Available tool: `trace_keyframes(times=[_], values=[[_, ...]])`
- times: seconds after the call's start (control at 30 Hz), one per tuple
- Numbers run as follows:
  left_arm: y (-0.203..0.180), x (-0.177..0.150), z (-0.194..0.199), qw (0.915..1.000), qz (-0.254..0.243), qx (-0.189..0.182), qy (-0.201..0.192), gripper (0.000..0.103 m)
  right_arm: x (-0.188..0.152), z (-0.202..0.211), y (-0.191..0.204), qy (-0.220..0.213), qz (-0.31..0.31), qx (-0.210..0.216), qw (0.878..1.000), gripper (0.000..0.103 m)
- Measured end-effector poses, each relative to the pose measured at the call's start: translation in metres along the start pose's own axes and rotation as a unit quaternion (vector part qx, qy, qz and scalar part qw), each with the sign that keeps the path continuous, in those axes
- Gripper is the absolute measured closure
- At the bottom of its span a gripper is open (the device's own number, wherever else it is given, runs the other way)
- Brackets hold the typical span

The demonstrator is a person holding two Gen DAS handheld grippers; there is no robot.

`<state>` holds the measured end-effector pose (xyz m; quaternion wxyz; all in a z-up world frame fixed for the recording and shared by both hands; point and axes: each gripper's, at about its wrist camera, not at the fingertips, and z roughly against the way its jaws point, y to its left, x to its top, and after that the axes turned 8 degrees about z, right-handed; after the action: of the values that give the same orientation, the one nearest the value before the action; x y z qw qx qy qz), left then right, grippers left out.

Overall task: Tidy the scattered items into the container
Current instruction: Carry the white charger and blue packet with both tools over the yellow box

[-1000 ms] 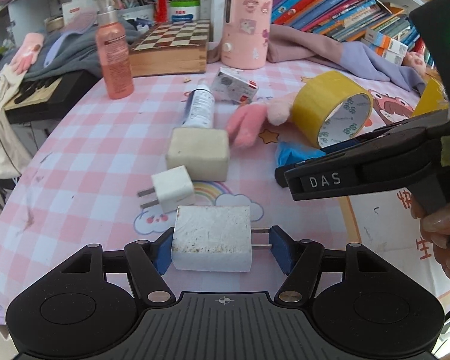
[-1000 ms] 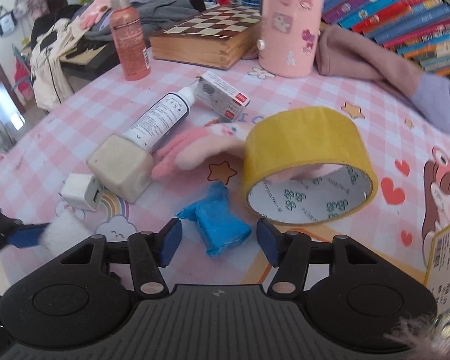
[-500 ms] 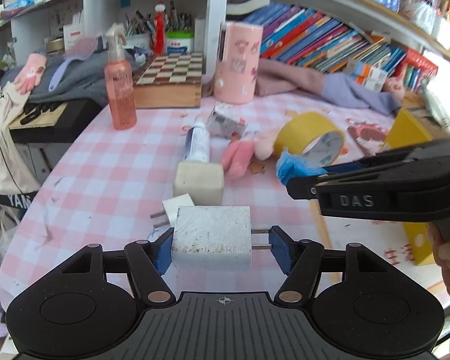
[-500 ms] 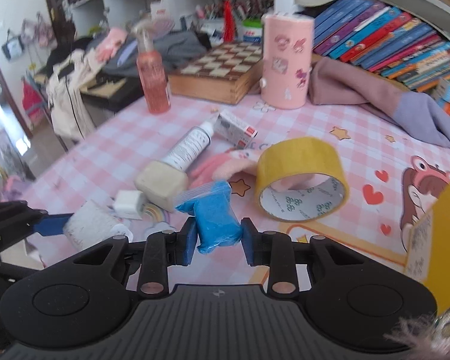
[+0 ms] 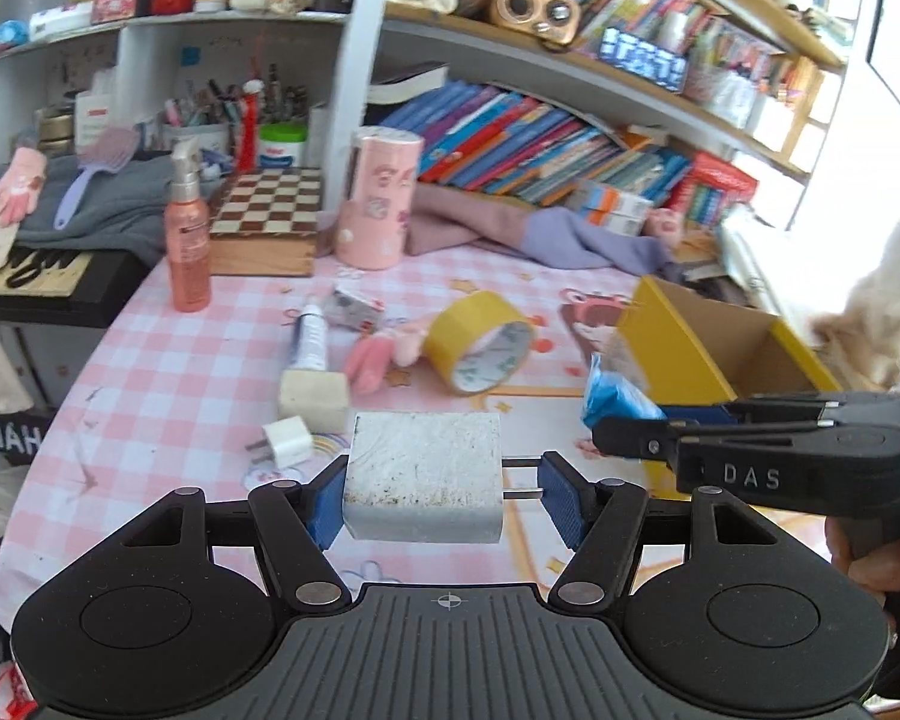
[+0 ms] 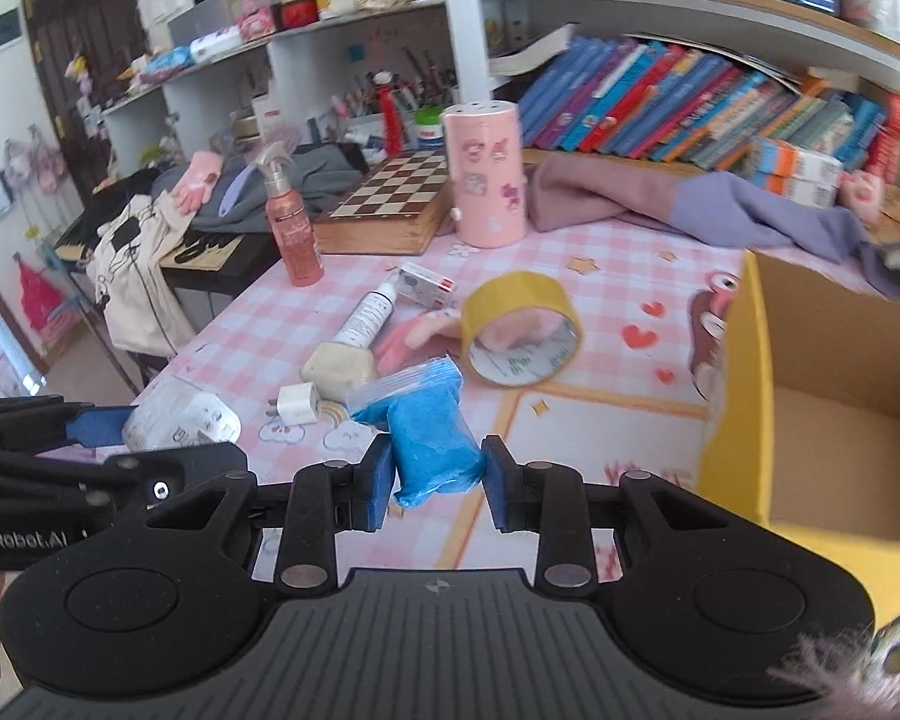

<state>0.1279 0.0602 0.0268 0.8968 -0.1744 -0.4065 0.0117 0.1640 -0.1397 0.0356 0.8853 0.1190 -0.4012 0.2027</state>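
Observation:
My left gripper (image 5: pixel 444 495) is shut on a large white charger block (image 5: pixel 423 486), lifted off the pink checked table, its prongs against the right pad. My right gripper (image 6: pixel 432 483) is shut on a blue pouch (image 6: pixel 435 444), also in the air, just left of the open yellow cardboard box (image 6: pixel 744 360). The left wrist view shows that pouch (image 5: pixel 615 393) at the box's near corner (image 5: pixel 678 354). On the table lie a yellow tape roll (image 6: pixel 519 324), a small white plug (image 6: pixel 297 403), a beige block (image 6: pixel 339 367), a white tube (image 6: pixel 369 315), a pink plush piece (image 5: pixel 372 360) and a small carton (image 6: pixel 429 285).
A pink spray bottle (image 6: pixel 294 228), a chessboard case (image 6: pixel 390 204) and a pink canister (image 6: pixel 486 174) stand at the back. Purple cloth (image 6: pixel 660 204) lies before a row of books. The table's edge (image 5: pixel 90 372) drops off at the left beside a keyboard.
The right gripper shut on the blue pouch and lifted it off the table. Both grippers rose and swung right, bringing the yellow box into view. The charger stayed clamped.

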Motion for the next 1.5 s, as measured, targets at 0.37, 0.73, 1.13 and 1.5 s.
trace_keyframes(times=[0.37,0.73,1.13,1.5], values=[[-0.031,-0.027,0.016,0.9968,-0.041,-0.063,0.027,0.038,-0.055,0.058,0.001,0.001,-0.082,-0.057,0.995,0.074],[-0.05,-0.053,0.034,0.992,-0.07,-0.095,0.044,0.038,-0.097,0.099,0.006,-0.004,-0.122,-0.107,0.987,0.074],[-0.076,-0.071,0.037,0.9805,-0.112,-0.145,0.07,0.038,-0.133,0.13,0.01,-0.002,-0.163,-0.146,0.976,0.074],[-0.097,-0.075,0.029,0.9711,-0.132,-0.178,0.088,0.038,-0.144,0.145,0.005,0.006,-0.182,-0.18,0.967,0.074]])
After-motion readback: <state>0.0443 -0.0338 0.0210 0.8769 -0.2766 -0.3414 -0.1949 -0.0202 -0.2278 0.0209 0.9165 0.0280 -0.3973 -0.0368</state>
